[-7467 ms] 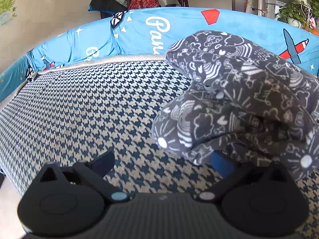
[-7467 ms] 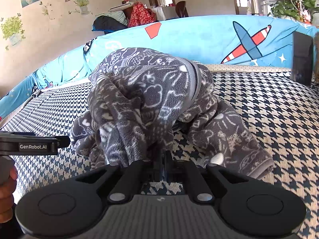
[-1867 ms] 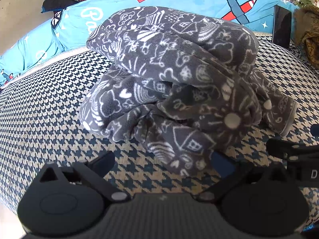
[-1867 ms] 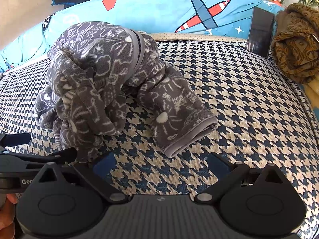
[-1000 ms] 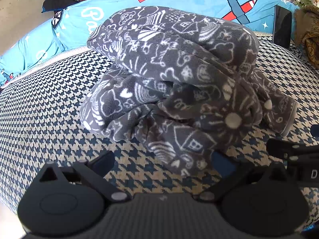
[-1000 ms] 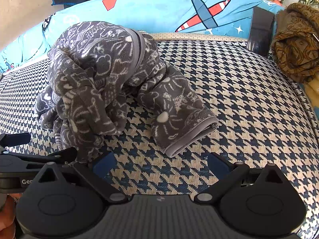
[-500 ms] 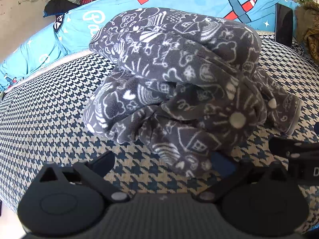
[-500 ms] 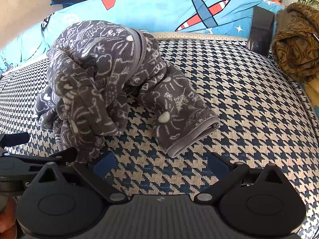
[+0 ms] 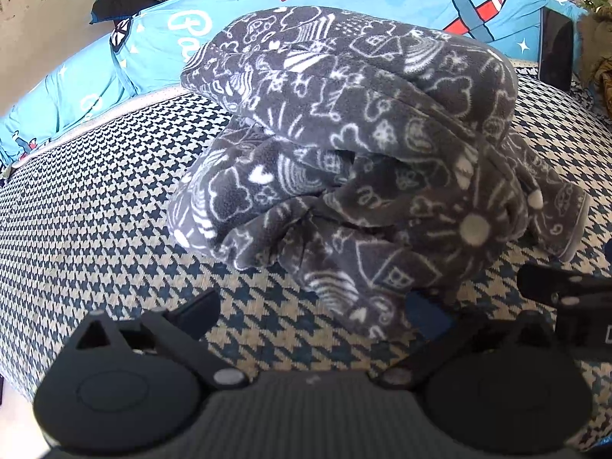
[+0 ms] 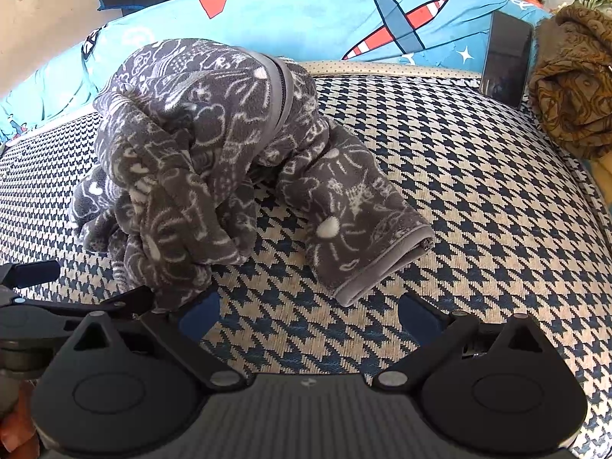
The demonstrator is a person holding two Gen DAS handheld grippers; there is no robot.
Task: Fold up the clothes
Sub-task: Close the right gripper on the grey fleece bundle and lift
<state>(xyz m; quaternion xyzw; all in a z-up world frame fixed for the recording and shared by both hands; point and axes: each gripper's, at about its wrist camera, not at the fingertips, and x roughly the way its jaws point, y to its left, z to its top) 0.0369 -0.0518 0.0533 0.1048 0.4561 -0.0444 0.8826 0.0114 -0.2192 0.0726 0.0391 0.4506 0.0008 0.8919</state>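
Bundled fleece garment (image 10: 199,153) before spread fingers (image 10: 199,311)

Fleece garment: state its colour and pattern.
The fleece garment is dark grey with white doodle line drawings; clearest in the left wrist view.

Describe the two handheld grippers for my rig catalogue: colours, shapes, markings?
Both look alike. The left gripper and the right gripper each have a black ribbed body, two round black housings with triangular cut-outs, silver pivot pins and angled black link arms. The fingers carry blue pads. In the left view, the right gripper's side bears white lettering, cut off at the frame edge. No cables show.

Right gripper (image 10: 308,311) jaws now apart.
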